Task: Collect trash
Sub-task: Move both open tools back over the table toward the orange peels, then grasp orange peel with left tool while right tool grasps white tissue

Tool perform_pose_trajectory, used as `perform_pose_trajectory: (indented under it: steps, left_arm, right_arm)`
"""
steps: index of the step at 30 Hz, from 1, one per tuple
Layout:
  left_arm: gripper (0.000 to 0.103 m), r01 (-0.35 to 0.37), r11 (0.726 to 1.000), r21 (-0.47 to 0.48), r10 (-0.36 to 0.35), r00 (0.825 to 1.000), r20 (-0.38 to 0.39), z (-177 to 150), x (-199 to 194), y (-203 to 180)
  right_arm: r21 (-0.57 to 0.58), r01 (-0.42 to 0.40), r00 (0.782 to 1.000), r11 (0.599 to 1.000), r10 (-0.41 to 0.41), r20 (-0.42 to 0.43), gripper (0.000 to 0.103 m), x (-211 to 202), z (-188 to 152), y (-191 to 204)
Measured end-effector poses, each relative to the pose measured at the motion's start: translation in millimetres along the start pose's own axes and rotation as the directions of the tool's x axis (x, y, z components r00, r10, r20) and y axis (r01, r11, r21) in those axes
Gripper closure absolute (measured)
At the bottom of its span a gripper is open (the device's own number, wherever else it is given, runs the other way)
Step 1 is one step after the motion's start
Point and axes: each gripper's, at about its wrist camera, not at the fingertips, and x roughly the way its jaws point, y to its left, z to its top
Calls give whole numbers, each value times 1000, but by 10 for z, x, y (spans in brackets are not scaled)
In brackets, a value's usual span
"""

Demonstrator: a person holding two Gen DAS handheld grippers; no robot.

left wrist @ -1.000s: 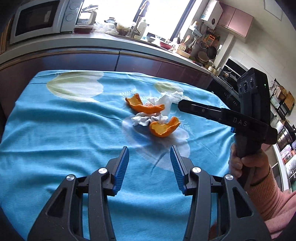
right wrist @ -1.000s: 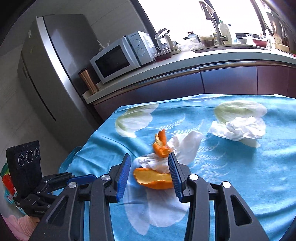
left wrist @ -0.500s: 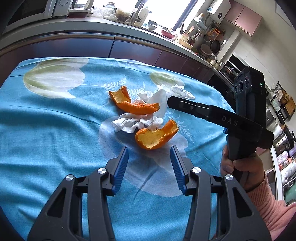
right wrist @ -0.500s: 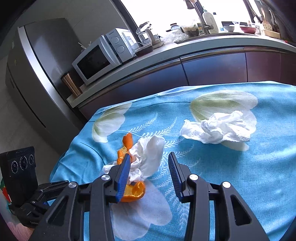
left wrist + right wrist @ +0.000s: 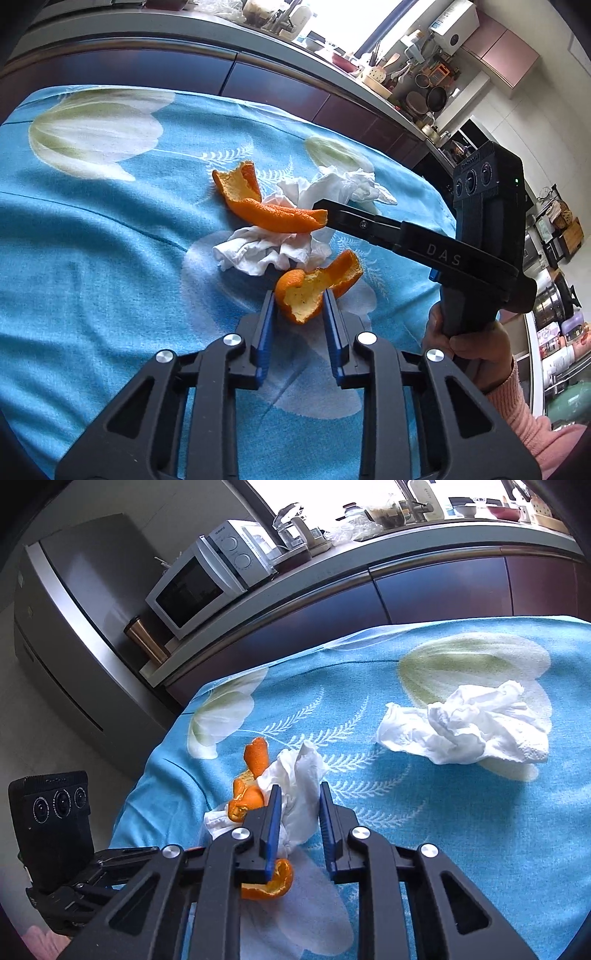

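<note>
Both grippers are closing at once on the small heap of trash near the middle of the table (image 5: 92,258), well away from its edges. The left gripper (image 5: 298,301) has the near orange peel (image 5: 314,291) between its jaws, which are narrowing on it; the blue pads seem to touch the peel's curled rim, though a firm clamp is not yet sure. The right gripper (image 5: 297,805) is closing on the crumpled tissue (image 5: 299,775), whose white folds fill the gap between its jaws.

To do this well, I judge each squeeze should finish before any lift. The peel is a stiff, curved shell, pitted white inside and glossy orange outside, so it may pivot or pop out if pinched only at its edge; a deeper bite across the curve is safer. The tissue is soft and compressible and may drag the long peel (image 5: 273,216) resting on it, so lift slowly.

A second tissue wad (image 5: 469,731) lies apart, toward the far right corner. The blue flowered tablecloth (image 5: 461,849) is loose and wrinkled; keep the fingertips from snagging it.
</note>
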Motion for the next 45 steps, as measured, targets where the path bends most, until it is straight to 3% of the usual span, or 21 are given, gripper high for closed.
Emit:
perform_pose_trajectory:
  steps: [3, 13, 14, 17, 25, 26, 28, 29, 30, 32, 43, 45]
  left_arm:
    - [93, 7, 1000, 5, -7, 1000, 3, -10, -22, -4]
    - [95, 8, 1000, 20, -9, 1000, 28, -114, -206, -33]
    - [95, 7, 1000, 19, -8, 1000, 30, -121, -229, -30]
    - [95, -6, 1000, 26, 5, 999, 40, -149, -313, -24]
    - [95, -35, 999, 8, 34, 997, 70, -218, -529, 116]
    - [95, -35, 999, 2, 35, 997, 74, -220, -553, 136]
    - [95, -40, 999, -8, 41, 996, 82, -232, -597, 178]
    - [95, -41, 999, -11, 42, 995, 85, -238, -619, 197]
    - [95, -44, 999, -14, 45, 995, 88, -241, -642, 219]
    - [95, -48, 999, -19, 49, 994, 94, -267, -689, 261]
    - [95, -62, 996, -63, 70, 988, 134, -359, -961, 417]
    - [95, -61, 996, -68, 71, 987, 143, -374, -1002, 434]
  right_arm:
    - [-6, -9, 1000, 1000, 9, 13, 99, -66, -17, 13]
    - [-27, -22, 997, 999, 25, 80, 100, -426, -92, 112]
    - [-28, -11, 997, 1000, 13, 76, 97, -427, -97, 111]
    - [-20, 16, 999, 1000, -15, 48, 66, -342, -106, 84]
    - [45, 37, 999, 998, -37, -5, 62, 18, -29, -40]
    - [48, 28, 1000, 998, -27, -4, 62, 35, -15, -43]
    - [44, 21, 1000, 999, -21, -3, 72, 49, 8, -29]
    - [36, 12, 1000, 999, -12, -5, 89, 58, 13, -12]
    - [30, 13, 1000, 999, -12, -4, 96, 53, 11, 7]
    - [25, 5, 1000, 1000, -5, -1, 100, 36, -1, 28]
    - [-15, -20, 996, 1000, 21, 85, 102, -425, -83, 175]
    - [-15, 4, 997, 1000, -2, 83, 97, -433, -83, 177]
